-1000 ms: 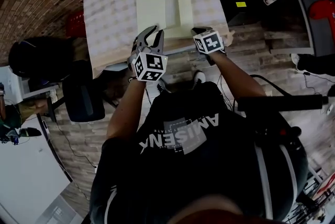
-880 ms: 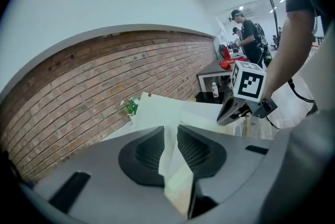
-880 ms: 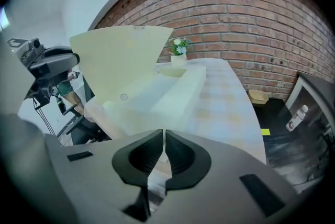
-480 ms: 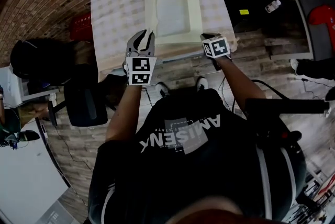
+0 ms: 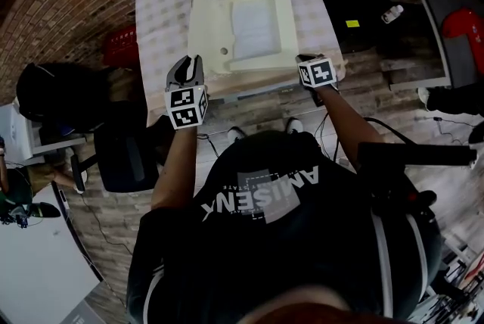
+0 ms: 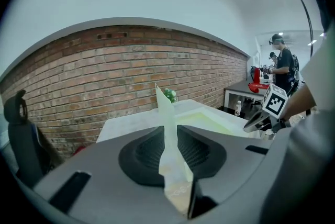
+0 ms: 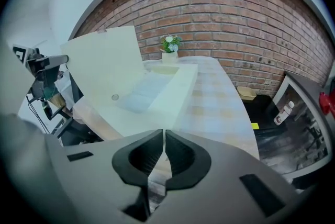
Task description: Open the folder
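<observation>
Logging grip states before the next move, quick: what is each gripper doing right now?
Left gripper: closed on the folder cover.
Right gripper: jaws together; a grip on the folder cannot be told.

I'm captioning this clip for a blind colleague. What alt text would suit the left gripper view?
The left gripper pinches a pale folder cover, standing edge-on between its jaws. Beyond lie the open folder on a table, a small potted plant and a brick wall; the right gripper with its marker cube shows at right.
</observation>
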`<action>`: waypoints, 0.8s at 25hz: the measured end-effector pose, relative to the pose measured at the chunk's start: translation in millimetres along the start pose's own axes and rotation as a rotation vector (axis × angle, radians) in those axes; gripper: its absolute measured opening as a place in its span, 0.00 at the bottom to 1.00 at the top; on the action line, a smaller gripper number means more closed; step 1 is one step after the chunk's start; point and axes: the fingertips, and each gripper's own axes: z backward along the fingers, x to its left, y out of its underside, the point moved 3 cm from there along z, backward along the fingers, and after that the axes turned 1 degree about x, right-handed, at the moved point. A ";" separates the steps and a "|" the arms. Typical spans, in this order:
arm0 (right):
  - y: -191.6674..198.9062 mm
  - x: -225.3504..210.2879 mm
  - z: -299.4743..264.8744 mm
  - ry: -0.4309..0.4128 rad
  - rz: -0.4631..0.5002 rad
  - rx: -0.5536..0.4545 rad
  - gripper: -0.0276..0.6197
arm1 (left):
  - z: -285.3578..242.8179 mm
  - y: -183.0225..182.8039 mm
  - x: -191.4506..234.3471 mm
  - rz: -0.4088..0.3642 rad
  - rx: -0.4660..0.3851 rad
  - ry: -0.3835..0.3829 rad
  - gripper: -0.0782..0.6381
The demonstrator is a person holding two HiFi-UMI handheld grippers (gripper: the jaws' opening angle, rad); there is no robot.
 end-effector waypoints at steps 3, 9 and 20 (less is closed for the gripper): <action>0.0 0.0 -0.7 0.009 -0.010 -0.002 0.11 | 1.7 10.1 20.4 0.057 0.014 -0.027 0.23; 2.5 2.9 -1.1 0.031 -0.035 -0.009 0.11 | 2.9 39.2 59.1 0.162 0.057 -0.086 0.23; -0.3 5.5 -0.7 0.088 -0.070 -0.021 0.11 | -7.9 93.7 115.2 0.233 0.173 -0.170 0.25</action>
